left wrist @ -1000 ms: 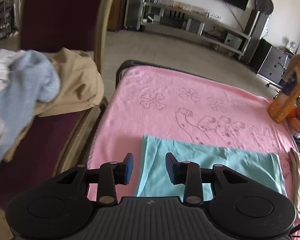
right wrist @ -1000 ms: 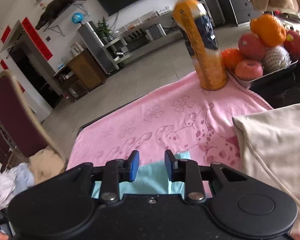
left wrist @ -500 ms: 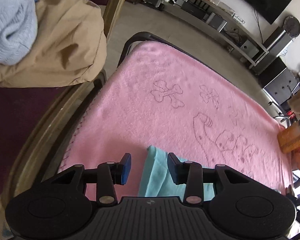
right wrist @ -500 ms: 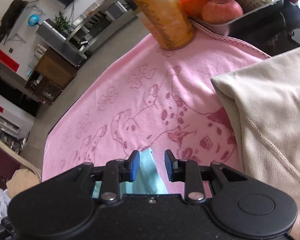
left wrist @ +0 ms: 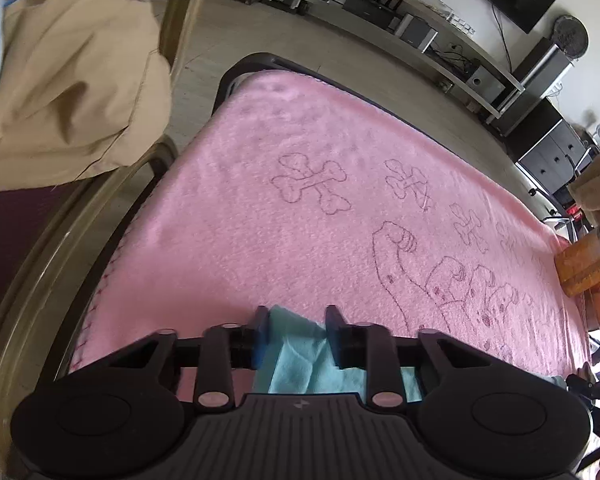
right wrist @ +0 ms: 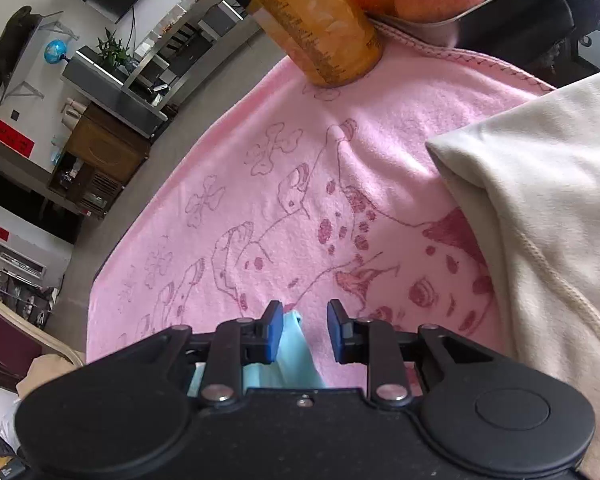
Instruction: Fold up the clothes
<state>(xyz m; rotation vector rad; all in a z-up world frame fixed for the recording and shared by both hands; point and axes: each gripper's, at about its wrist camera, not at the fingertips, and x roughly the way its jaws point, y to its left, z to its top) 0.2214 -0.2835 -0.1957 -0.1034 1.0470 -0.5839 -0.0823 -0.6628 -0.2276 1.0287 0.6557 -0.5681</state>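
A teal cloth (left wrist: pixel 296 344) lies on a pink dog-print blanket (left wrist: pixel 300 216) that covers the table. My left gripper (left wrist: pixel 297 332) is low over the cloth's left end with its jaws apart, and the cloth's corner lies between the fingers. In the right wrist view my right gripper (right wrist: pixel 303 330) is also open, with the cloth's right corner (right wrist: pixel 296 344) between the fingers beside the left pad. The rest of the cloth is hidden under both grippers.
A folded cream garment (right wrist: pixel 540 216) lies on the blanket's right side. An orange juice bottle (right wrist: pixel 320 28) and a fruit tray (right wrist: pixel 440 4) stand at the far right edge. A chair (left wrist: pixel 32 264) on the left holds a tan garment (left wrist: pixel 72 96) and other clothes.
Both grippers have tilted down and come lower over the ends of the teal cloth. The cloth corners now lie between the fingers. The jaws have stayed apart.
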